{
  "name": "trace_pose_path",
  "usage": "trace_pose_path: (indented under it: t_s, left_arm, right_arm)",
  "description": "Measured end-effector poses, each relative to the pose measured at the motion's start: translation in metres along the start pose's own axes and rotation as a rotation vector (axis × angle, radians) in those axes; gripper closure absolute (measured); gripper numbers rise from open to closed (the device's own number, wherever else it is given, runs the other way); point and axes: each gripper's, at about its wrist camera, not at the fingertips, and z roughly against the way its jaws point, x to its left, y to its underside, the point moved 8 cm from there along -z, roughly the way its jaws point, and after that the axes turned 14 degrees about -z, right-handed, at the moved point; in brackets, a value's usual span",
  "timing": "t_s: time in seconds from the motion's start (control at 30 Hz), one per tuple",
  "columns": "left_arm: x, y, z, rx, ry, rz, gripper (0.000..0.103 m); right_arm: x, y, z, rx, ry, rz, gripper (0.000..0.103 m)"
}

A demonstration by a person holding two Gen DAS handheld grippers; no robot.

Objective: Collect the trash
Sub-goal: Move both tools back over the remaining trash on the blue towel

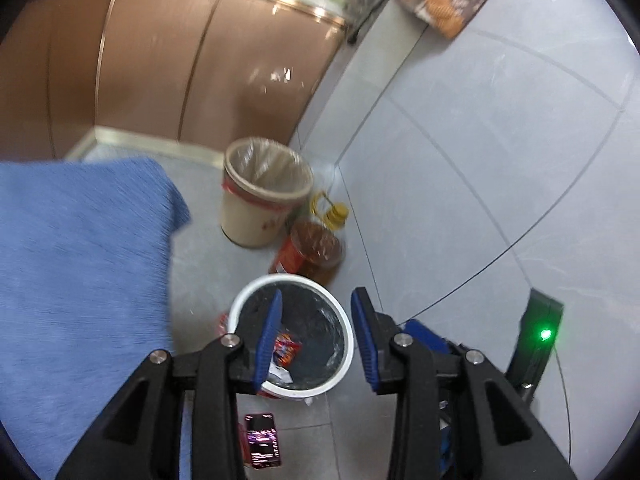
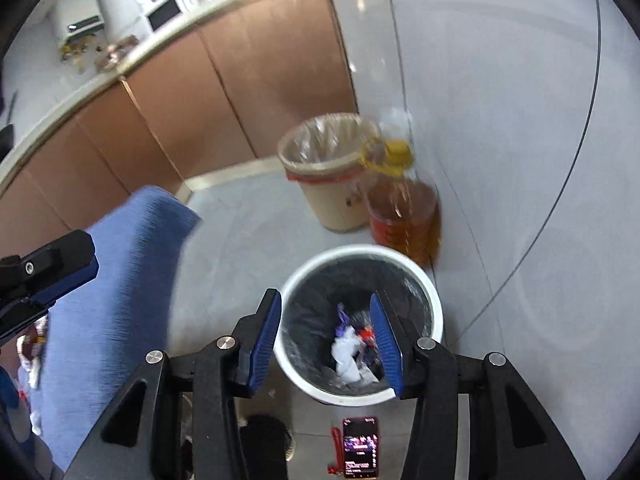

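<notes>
White bin (image 1: pixel 345 344), black-lined, is seen on the grey floor (image 1: pixel 460 168) below both grippers; trash (image 2: pixel 352 354) — white paper, red and purple wrappers — is held inside it, and a red wrapper (image 1: pixel 287 350) is shown in the left view. Left gripper (image 1: pixel 316 336): jaws are parted to a moderate gap, blue pads bare, nothing gripped; the bin's mouth is framed between them. Right gripper (image 2: pixel 326 340): jaws likewise parted, somewhat wider, nothing clasped; the trash is seen through the gap. Beige bin (image 1: pixel 260 196), clear-lined with a red band, is placed at 12 o'clock from the white bin, near the brown cabinets (image 1: pixel 160 60). Oil jug (image 2: pixel 404 208), yellow-capped, amber contents, is set at 1 o'clock of the white bin, just beside the beige one. Phone (image 2: pixel 360 446), screen lit, is laid on the floor at 6 o'clock of the white bin. Blue cloth (image 1: pixel 80 272) is spread at 9 o'clock — what lies under it cannot be told. A cluttered counter (image 2: pixel 120 44) is seen above the cabinets, items too blurred to list.
</notes>
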Motion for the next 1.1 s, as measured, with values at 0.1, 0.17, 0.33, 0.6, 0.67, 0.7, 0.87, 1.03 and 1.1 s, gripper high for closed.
trace_pose_path:
  t_s: [0.1,0.17,0.33,0.6,0.67,0.7,0.87,1.03,1.1]
  left_arm:
    - [0.005,-0.001,0.040,-0.034,-0.030,-0.019,0.068]
    - [0.010,-0.001,0.066,-0.058,-0.056,-0.028,0.068]
    - [0.025,0.006,0.127,-0.107,-0.112,-0.028,0.068]
    - [0.052,0.031,0.211,-0.181,-0.182,0.010,0.065]
    - [0.060,0.042,0.230,-0.197,-0.206,0.022,0.063]
    - [0.063,0.046,0.238,-0.204,-0.216,0.024,0.063]
    - [0.080,0.072,0.281,-0.229,-0.270,0.022,0.063]
    - [0.104,0.091,0.319,-0.253,-0.304,0.052,0.063]
    - [0.116,0.098,0.333,-0.259,-0.322,0.067,0.063]
  right_arm:
    - [0.027,-0.003,0.030,-0.040,-0.039,0.033,0.055]
    - [0.050,-0.002,0.054,-0.067,-0.075,0.063,0.055]
    - [0.097,0.003,0.104,-0.115,-0.150,0.120,0.054]
    - [0.160,0.025,0.174,-0.158,-0.253,0.199,0.053]
    - [0.176,0.034,0.189,-0.162,-0.279,0.221,0.052]
    - [0.182,0.039,0.195,-0.164,-0.287,0.229,0.052]
    - [0.213,0.065,0.220,-0.150,-0.349,0.262,0.051]
    - [0.237,0.087,0.235,-0.134,-0.396,0.292,0.051]
    - [0.247,0.095,0.239,-0.125,-0.412,0.305,0.051]
